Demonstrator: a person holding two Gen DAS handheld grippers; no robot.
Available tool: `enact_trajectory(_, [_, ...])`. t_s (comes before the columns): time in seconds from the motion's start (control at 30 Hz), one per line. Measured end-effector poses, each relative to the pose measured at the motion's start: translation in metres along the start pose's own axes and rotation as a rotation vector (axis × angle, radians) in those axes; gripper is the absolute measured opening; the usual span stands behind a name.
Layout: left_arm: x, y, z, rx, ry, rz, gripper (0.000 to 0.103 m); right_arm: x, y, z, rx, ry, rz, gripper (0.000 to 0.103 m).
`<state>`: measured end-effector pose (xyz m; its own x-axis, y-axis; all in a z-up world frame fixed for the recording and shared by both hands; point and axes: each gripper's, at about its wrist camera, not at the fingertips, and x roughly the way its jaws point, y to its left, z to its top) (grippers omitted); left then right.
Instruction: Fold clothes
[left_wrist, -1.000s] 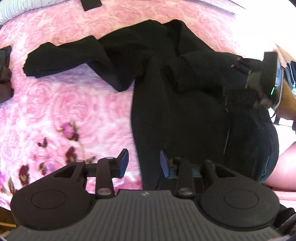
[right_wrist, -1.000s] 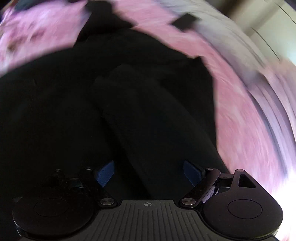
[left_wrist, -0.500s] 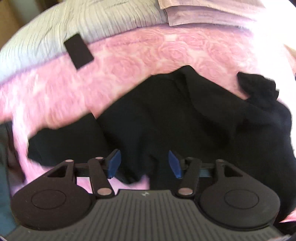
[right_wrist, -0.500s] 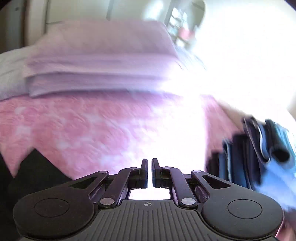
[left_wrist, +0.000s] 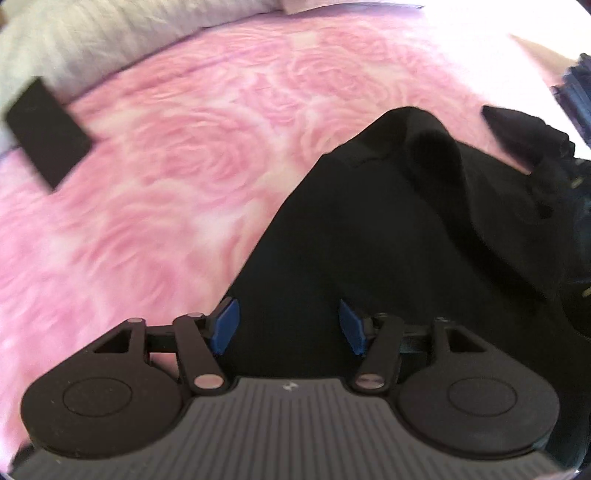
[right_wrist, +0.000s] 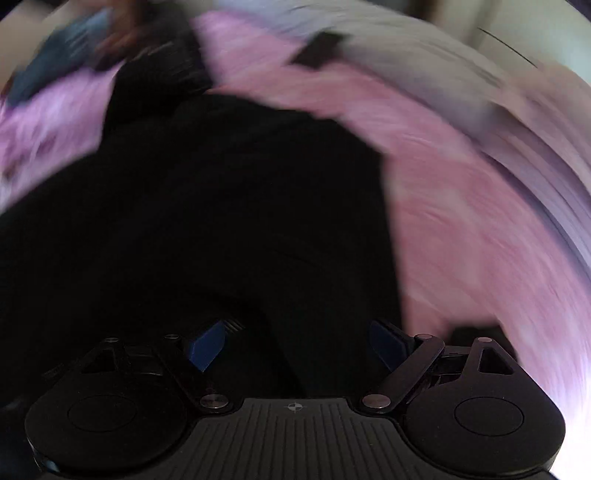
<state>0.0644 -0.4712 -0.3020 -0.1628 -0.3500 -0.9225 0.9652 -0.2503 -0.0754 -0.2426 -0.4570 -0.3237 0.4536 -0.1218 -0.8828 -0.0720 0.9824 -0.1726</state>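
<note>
Black garment (left_wrist: 388, 240) spread limp on pink bed (left_wrist: 166, 166), soft, light, probably best pinched at an edge; left gripper (left_wrist: 288, 326) and right gripper (right_wrist: 295, 345) just opened, empty above cloth.

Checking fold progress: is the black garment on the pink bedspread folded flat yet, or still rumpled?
Still rumpled. The black garment lies bunched on the pink bedspread, with a raised hump near its top and a loose end sticking out.

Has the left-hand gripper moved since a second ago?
Yes. In its own view the small black rectangle on the pink blanket slid from the top edge down to the left, so the left gripper swung toward the bed's far end.
</note>
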Motion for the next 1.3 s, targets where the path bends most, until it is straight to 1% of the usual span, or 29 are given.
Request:
enact_trajectory(0.03, [0.005,0.002,0.002,0.006,-0.003,-0.018,0.058,0.016,0.002,0.008,-0.047,0.021,-0.012,0.088])
enact_trajectory(0.07, [0.010,0.004,0.003,0.013,-0.006,-0.035,0.058,0.022,0.000,0.007,-0.053,0.012,-0.014,0.088])
enact_trajectory(0.1, [0.015,0.007,0.005,0.019,-0.009,-0.053,0.045,0.022,-0.004,0.002,-0.041,-0.011,-0.010,0.085])
enact_trajectory(0.13, [0.019,0.009,0.007,0.026,-0.010,-0.070,0.025,0.030,-0.008,0.002,0.007,-0.017,-0.016,0.072])
enact_trajectory(0.17, [0.016,0.010,0.010,0.040,0.006,-0.076,0.001,0.039,-0.010,0.002,0.069,-0.008,-0.031,0.028])
enact_trajectory(0.2, [0.006,0.014,0.012,-0.001,-0.004,-0.079,0.000,0.035,-0.017,0.003,0.116,-0.012,-0.054,0.022])
enact_trajectory(0.23, [-0.010,0.018,0.014,-0.026,-0.047,-0.071,0.000,0.027,-0.026,0.006,0.158,-0.023,-0.079,0.018])
enact_trajectory(0.3, [-0.046,0.029,0.018,-0.084,-0.126,-0.061,0.000,0.001,-0.049,0.014,0.246,-0.052,-0.147,0.013])
enact_trajectory(0.33, [-0.068,0.036,0.020,-0.115,-0.165,-0.065,0.000,-0.015,-0.066,0.018,0.311,-0.076,-0.174,0.013])
enact_trajectory(0.4, [-0.108,0.049,0.026,-0.151,-0.259,0.010,0.000,-0.044,-0.106,0.027,0.426,-0.127,-0.236,0.010])
enact_trajectory(0.43, [-0.127,0.063,0.033,-0.198,-0.306,0.030,0.000,-0.053,-0.125,0.033,0.457,-0.148,-0.256,0.009])
enact_trajectory(0.47, [-0.138,0.076,0.040,-0.236,-0.338,0.048,0.000,-0.060,-0.145,0.038,0.476,-0.169,-0.269,0.008])
enact_trajectory(0.5, [-0.148,0.088,0.047,-0.272,-0.369,0.064,0.000,-0.061,-0.164,0.044,0.488,-0.183,-0.263,0.008])
enact_trajectory(0.6, [-0.145,0.107,0.075,-0.257,-0.368,0.071,0.000,-0.042,-0.202,0.064,0.419,-0.194,-0.254,0.008])
enact_trajectory(0.67, [-0.117,0.104,0.082,-0.237,-0.310,0.009,0.000,-0.022,-0.226,0.054,0.460,-0.199,-0.247,0.008])
enact_trajectory(0.7, [-0.102,0.102,0.086,-0.226,-0.279,-0.023,0.013,-0.008,-0.239,0.051,0.503,-0.195,-0.242,0.008])
enact_trajectory(0.73, [-0.080,0.093,0.083,-0.211,-0.228,-0.057,0.022,-0.002,-0.244,0.046,0.546,-0.188,-0.235,0.008])
enact_trajectory(0.77, [-0.058,0.085,0.079,-0.197,-0.176,-0.091,0.036,-0.001,-0.245,0.039,0.585,-0.180,-0.228,0.008])
enact_trajectory(0.8, [-0.036,0.076,0.076,-0.181,-0.125,-0.124,0.038,0.001,-0.245,0.033,0.624,-0.172,-0.221,0.008])
enact_trajectory(0.87, [0.000,0.057,0.066,-0.139,-0.025,-0.195,0.039,0.002,-0.243,0.021,0.658,-0.160,-0.219,0.008])
enact_trajectory(0.9, [0.013,0.048,0.061,-0.118,0.019,-0.216,0.039,-0.002,-0.238,0.012,0.668,-0.155,-0.221,0.008])
enact_trajectory(0.93, [0.020,0.039,0.057,-0.087,0.028,-0.203,0.039,-0.002,-0.235,0.004,0.681,-0.148,-0.225,0.008])
enact_trajectory(0.97, [0.026,0.030,0.053,-0.056,0.037,-0.191,0.039,0.000,-0.236,-0.001,0.699,-0.141,-0.229,0.008])
enact_trajectory(1.0, [0.032,0.022,0.049,-0.026,0.045,-0.177,0.036,0.003,-0.237,-0.007,0.719,-0.136,-0.233,0.008])
enact_trajectory(1.03, [0.031,0.018,0.049,-0.007,0.043,-0.156,0.025,-0.001,-0.237,-0.014,0.738,-0.131,-0.234,0.008])
enact_trajectory(1.07, [0.029,0.016,0.049,0.001,0.053,-0.152,0.000,-0.004,-0.238,-0.020,0.755,-0.127,-0.231,0.008])
enact_trajectory(1.13, [0.003,0.024,0.055,-0.015,-0.018,-0.125,0.000,-0.009,-0.239,-0.027,0.785,-0.120,-0.227,0.008])
enact_trajectory(1.2, [-0.023,0.031,0.062,-0.032,-0.090,-0.096,0.000,-0.016,-0.241,-0.026,0.813,-0.138,-0.220,0.008])
enact_trajectory(1.3, [-0.089,0.076,0.075,-0.154,-0.255,0.030,0.000,-0.028,-0.246,-0.003,0.795,-0.220,-0.205,0.008])
